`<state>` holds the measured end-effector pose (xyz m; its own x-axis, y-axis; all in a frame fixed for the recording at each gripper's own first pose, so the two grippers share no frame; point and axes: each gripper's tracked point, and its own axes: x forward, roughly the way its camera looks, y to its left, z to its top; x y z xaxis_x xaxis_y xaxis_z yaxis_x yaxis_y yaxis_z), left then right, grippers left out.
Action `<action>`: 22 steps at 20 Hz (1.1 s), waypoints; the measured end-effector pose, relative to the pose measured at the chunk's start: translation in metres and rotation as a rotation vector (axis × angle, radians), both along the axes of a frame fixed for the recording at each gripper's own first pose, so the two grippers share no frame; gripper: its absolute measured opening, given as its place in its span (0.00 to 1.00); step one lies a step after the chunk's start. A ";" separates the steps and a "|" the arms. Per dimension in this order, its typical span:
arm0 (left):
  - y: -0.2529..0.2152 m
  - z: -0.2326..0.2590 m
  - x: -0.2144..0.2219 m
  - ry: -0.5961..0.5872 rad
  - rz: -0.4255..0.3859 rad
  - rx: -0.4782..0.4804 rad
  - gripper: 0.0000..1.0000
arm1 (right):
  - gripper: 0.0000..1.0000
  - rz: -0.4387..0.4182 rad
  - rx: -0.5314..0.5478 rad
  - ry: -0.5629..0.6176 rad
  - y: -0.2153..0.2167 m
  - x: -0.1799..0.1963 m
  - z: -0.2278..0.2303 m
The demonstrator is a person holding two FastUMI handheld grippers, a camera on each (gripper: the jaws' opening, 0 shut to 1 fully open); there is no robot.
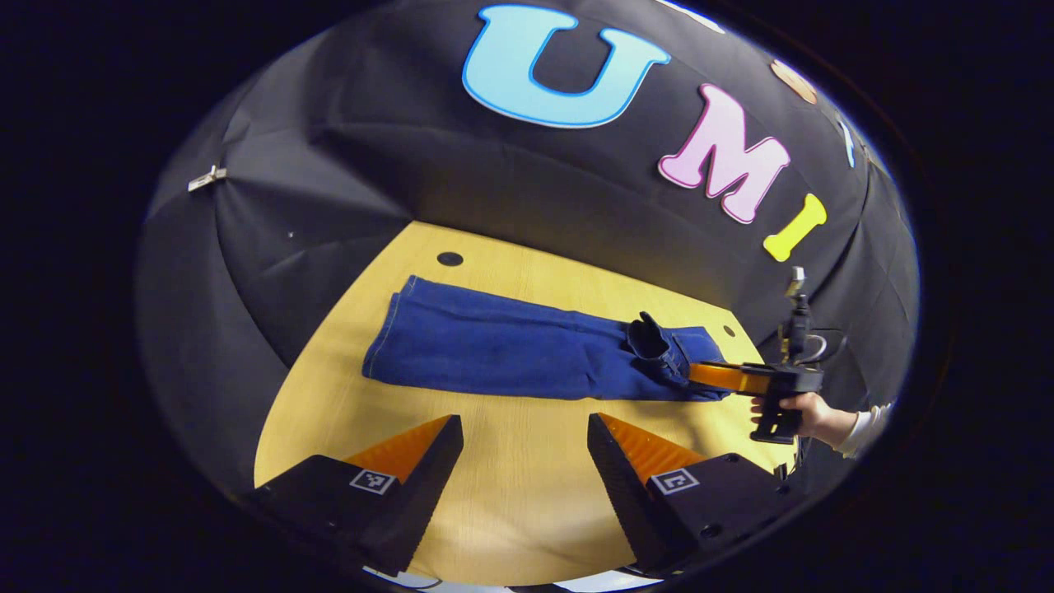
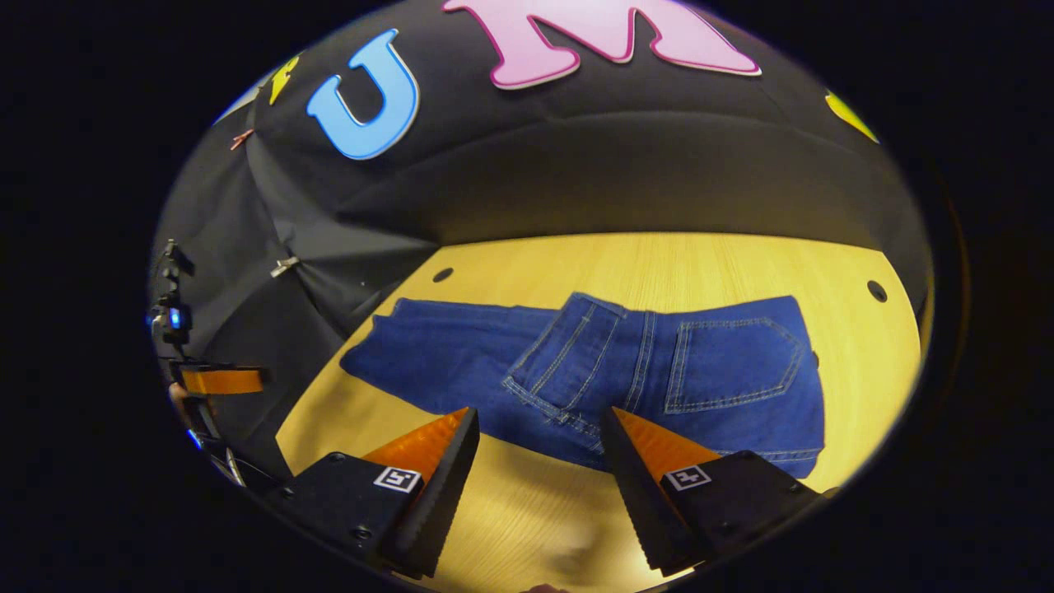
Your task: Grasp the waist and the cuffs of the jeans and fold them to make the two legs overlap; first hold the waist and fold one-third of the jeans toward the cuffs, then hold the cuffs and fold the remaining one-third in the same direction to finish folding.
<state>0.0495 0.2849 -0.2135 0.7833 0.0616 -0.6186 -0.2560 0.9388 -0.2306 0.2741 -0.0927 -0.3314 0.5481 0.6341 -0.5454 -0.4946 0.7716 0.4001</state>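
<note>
Two claws are hanging spread and empty over the bench (image 1: 510,494). The jeans (image 1: 510,350) are lying flat along the bench, legs overlapped, long axis running from cuffs (image 1: 394,333) to waist (image 2: 790,371). The right claw (image 2: 539,432) is hovering at the jeans' waist end, nearer it; the left claw (image 1: 523,441) is sitting beside the jeans' legs.

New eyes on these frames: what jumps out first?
The dark blue jeans lie flat along the yellow wooden table, seemingly already doubled leg over leg, back pockets up at the waist. In the left gripper view the right claw, held by a hand, reaches the waist end. The left claw stands open, short of the jeans.
</note>
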 end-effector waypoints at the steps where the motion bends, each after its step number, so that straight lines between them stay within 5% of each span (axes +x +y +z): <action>1: 0.005 -0.004 0.009 0.022 0.001 -0.019 0.96 | 0.92 -0.006 0.012 -0.018 -0.007 0.000 0.016; 7: 0.088 -0.035 0.070 0.214 0.124 -0.097 0.96 | 0.92 -0.080 0.058 -0.067 -0.060 0.013 0.064; 10: 0.141 -0.072 0.082 0.405 0.151 -0.020 0.96 | 0.91 -0.092 0.025 -0.064 -0.081 0.009 0.057; 14: 0.171 -0.101 0.090 0.533 0.220 -0.031 0.96 | 0.92 -0.065 -0.044 -0.035 -0.102 -0.011 0.034; 19: 0.176 -0.131 0.082 0.701 0.193 0.000 0.96 | 0.92 -0.048 -0.092 -0.004 -0.113 -0.018 0.016; 22: 0.176 -0.126 0.089 0.697 0.147 0.028 0.97 | 0.92 -0.069 -0.062 0.010 -0.113 -0.013 0.022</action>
